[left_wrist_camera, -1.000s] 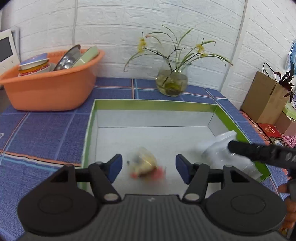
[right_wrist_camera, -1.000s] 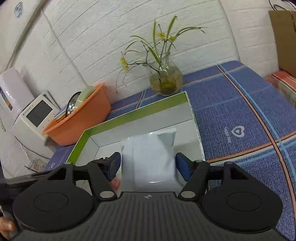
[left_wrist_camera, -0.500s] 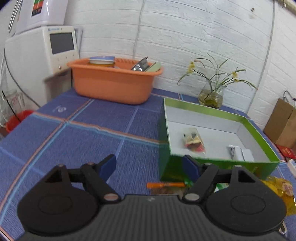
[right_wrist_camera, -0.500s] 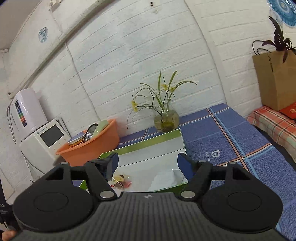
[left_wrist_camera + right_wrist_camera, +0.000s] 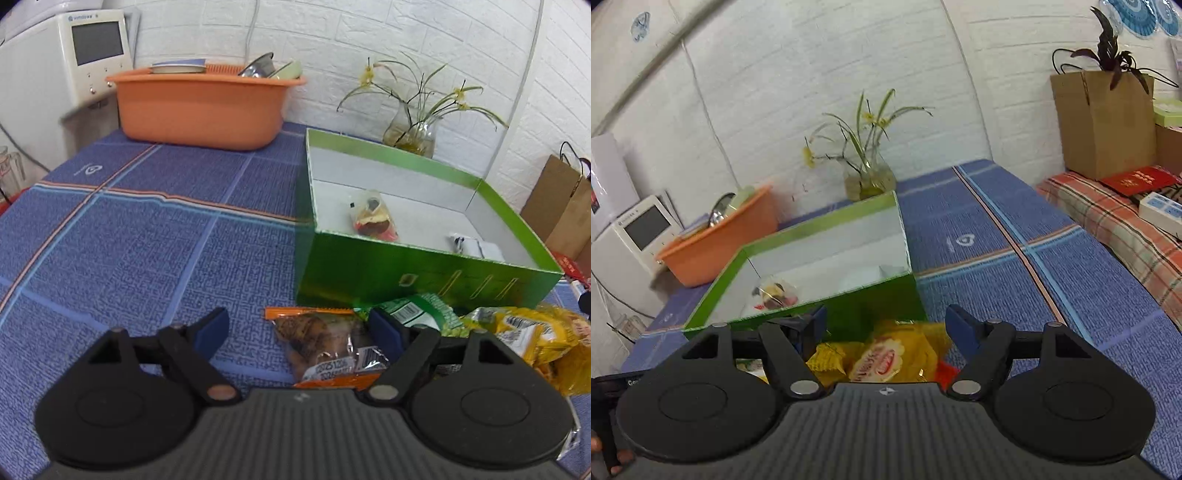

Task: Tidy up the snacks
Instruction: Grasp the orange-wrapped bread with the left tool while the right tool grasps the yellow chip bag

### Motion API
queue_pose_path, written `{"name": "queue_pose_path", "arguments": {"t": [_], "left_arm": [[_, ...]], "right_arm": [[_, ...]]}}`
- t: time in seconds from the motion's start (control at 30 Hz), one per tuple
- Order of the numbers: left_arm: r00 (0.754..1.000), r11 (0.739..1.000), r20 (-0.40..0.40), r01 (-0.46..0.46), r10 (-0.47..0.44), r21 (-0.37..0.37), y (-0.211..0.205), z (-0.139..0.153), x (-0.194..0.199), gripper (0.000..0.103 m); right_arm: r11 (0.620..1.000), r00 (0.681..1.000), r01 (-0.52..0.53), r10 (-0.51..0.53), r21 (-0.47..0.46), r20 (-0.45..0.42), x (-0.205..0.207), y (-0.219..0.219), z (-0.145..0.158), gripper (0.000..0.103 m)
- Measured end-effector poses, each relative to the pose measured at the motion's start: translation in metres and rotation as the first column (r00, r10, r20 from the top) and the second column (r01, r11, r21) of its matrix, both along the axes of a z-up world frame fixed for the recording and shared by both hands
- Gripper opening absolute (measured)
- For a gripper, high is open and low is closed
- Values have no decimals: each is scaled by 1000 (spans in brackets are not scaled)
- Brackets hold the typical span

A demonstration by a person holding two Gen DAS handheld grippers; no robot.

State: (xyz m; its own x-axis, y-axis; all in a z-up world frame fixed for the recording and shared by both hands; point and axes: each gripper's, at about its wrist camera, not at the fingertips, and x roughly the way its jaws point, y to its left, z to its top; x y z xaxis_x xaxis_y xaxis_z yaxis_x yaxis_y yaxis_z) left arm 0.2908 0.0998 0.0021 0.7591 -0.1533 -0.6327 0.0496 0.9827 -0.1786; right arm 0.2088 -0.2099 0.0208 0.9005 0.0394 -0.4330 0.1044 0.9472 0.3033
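**Two empty tools poised over loose snack packets in front of the green box**

A green box (image 5: 424,275) with a white inside sits on a blue checked table (image 5: 147,240). Two snacks already lie in it: a clear-wrapped pastry (image 5: 373,220) toward its left half and a small white packet (image 5: 474,246) toward its right.

The snacks not yet sorted lie on the table just in front of the box's near wall. Seen from the left wrist, an orange-edged clear packet (image 5: 328,347) with brown pieces inside lies directly ahead of the left tool (image 5: 301,332), a little right of center between its fingers. Its long axis runs roughly away from the camera, toward the box. A green packet (image 5: 421,314) lies just right of it, touching, and yellow packets (image 5: 535,339) lie farther right.

From the right wrist, the right tool (image 5: 884,326) hovers over a yellow packet (image 5: 886,356), which sits between its fingers.

Both tools are spread wide and hold nothing. The left tool appears nearer the orange-edged packet, the right tool nearer the yellow ones. Each could likely close on its own packet.
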Motion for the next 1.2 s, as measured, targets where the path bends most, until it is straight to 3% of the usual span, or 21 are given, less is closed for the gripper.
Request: {"name": "queue_pose_path", "arguments": {"t": [0.07,0.27,0.33,0.43,0.53,0.57,0.8,0.93,1.2], "left_arm": [[1000,1000,-5,26,-26,18,-5,-2,0,82],[994,990,-44,106,-103,94,-21,-12,-3,82],[994,992,-46,98,-95,77,-18,-11,-3,80],[996,996,-41,75,-73,38,-10,-9,-4,61],[997,997,-42,72,-72,20,-6,-8,-5,60],[997,997,-42,72,-71,22,-7,-8,-6,60],[997,998,-39,69,-68,13,-6,-7,-8,58],[998,998,-44,50,-51,-28,4,-6,-10,58],[1000,999,-29,5,-6,-42,16,-6,-26,58]], "right_arm": [[999,999,-15,12,-51,-45,5,9,-5,103],[984,997,-79,74,-161,-39,-7,26,-12,103],[982,996,-84,80,-170,-31,-15,24,-16,103],[986,997,-71,69,-154,-15,-24,18,-19,103],[986,998,-64,66,-155,7,-30,18,-18,96],[984,998,-54,57,-169,12,-30,20,-17,88],[968,998,-42,54,-248,42,-34,31,-19,80],[973,997,-35,51,-229,64,-39,28,-20,80],[995,995,-37,45,-94,90,-41,10,-28,80]]}}
